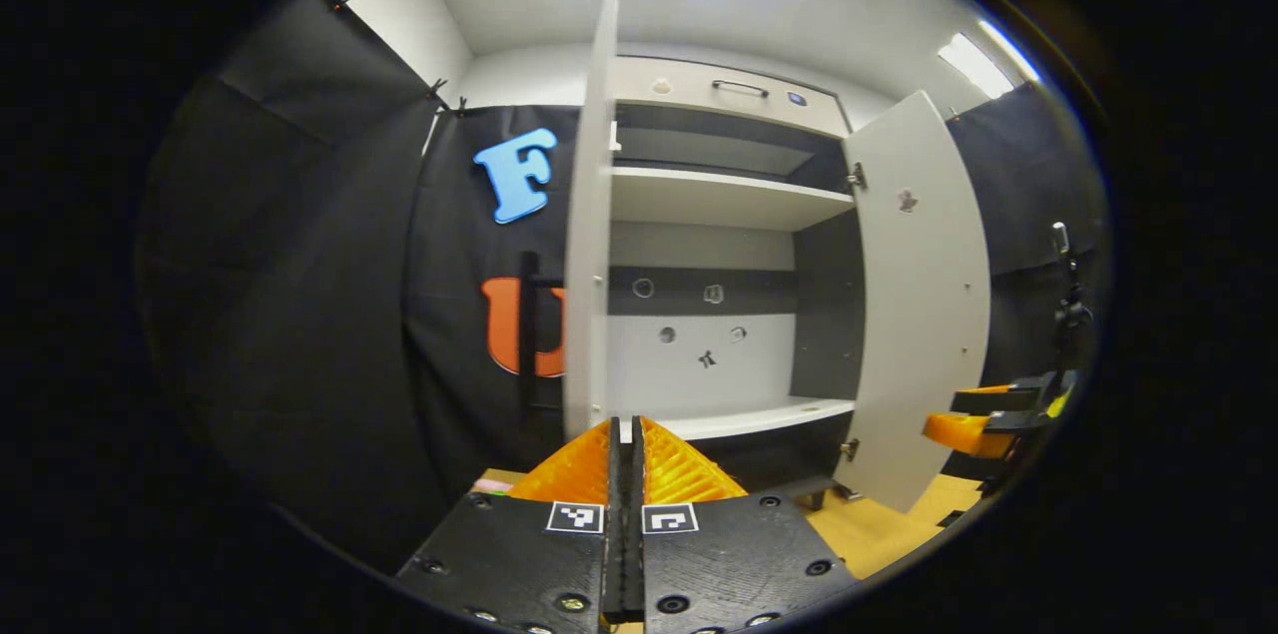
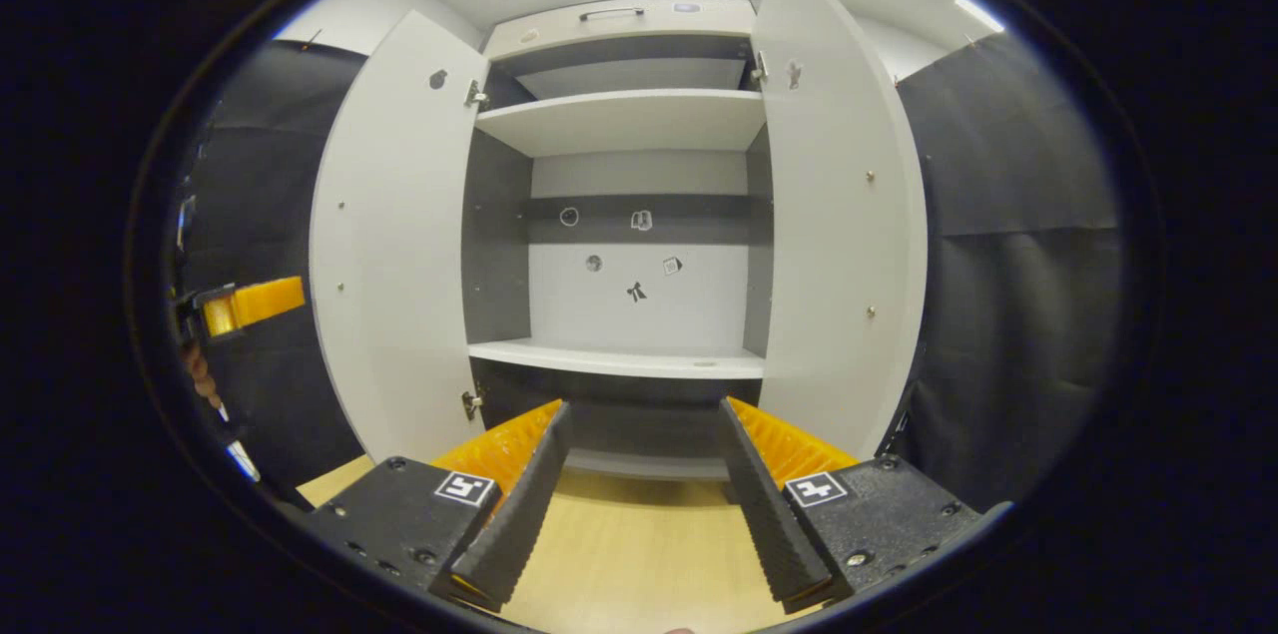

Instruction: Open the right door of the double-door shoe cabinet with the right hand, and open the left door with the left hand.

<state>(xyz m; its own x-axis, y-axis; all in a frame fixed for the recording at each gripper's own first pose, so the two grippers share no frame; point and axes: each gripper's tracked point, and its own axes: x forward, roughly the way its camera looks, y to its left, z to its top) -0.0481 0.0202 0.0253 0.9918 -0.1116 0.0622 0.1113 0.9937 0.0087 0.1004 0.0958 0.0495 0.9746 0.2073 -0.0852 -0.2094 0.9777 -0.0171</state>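
The white double-door shoe cabinet (image 2: 619, 120) stands straight ahead with both doors swung open and bare shelves inside. In the right gripper view its left door (image 2: 394, 235) and right door (image 2: 839, 215) flare outward, and my right gripper (image 2: 639, 424) is open in front of the lower shelf, holding nothing. In the left gripper view the left door (image 1: 589, 215) shows edge-on with a dark handle (image 1: 527, 334) on its outer face. My left gripper (image 1: 625, 426) sits shut just below that door's edge, pads together. The right door (image 1: 924, 305) hangs open at right.
The cabinet stands on a light wooden floor (image 2: 639, 544). Black cloth walls (image 2: 1008, 265) close in on both sides. The left gripper (image 2: 245, 305) and a hand appear beside the left door. The right gripper (image 1: 983, 419) pokes out past the right door.
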